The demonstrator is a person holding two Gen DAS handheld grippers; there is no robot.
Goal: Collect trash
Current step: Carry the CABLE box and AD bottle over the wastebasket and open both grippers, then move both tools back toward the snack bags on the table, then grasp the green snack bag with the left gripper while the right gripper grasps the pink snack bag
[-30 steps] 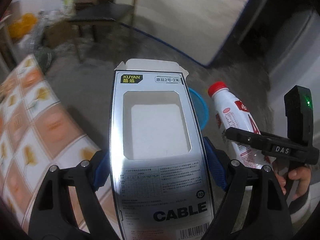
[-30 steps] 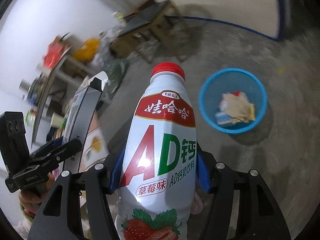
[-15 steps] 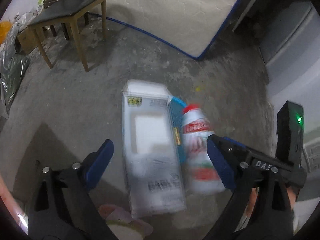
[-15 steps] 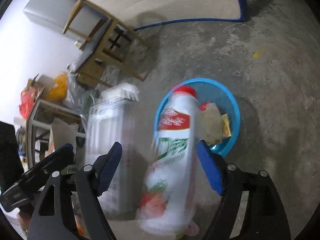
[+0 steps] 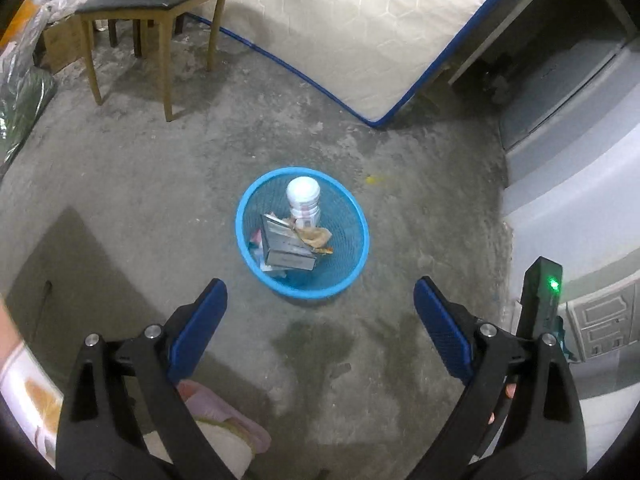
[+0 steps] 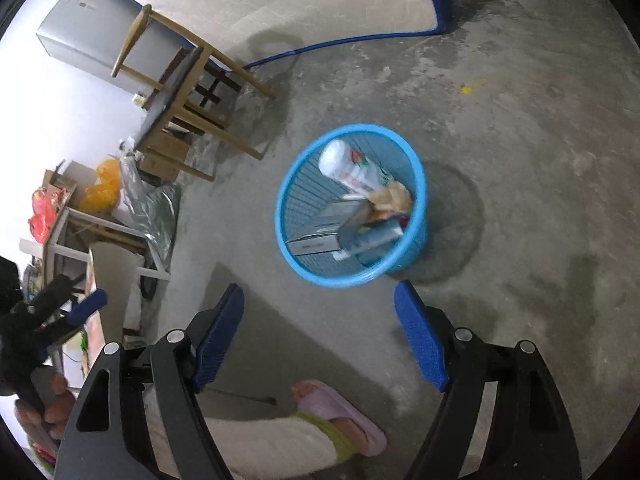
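Looking down from above a concrete floor (image 5: 120, 184), I hold both tools over a blue mesh basket (image 5: 362, 232). My left gripper (image 5: 320, 320) stands with its blue pads (image 5: 200, 324) spread wide and nothing between them; the jaws have just been opening. My right gripper (image 6: 320, 332) is likewise parted and empty, its jaws also having just been opening; its pads (image 6: 418, 340) frame bare floor just short of the basket rim.

Inside the basket, the white drink bottle (image 5: 303, 200) stands on end with its base upward, leaning toward the far wall of the mesh. The grey cable box (image 5: 286, 248) lies tilted beside it, touching it, atop crumpled wrappers (image 5: 316, 236).

In the right wrist view the bottle (image 6: 352, 170) leans against the basket's upper wall and the box (image 6: 320, 236) rests lower, near the rim.

Beyond the basket: a wooden chair (image 5: 156, 4) and a propped mattress (image 5: 352, 28). A pink slipper (image 6: 340, 412) shows at the lower edge.
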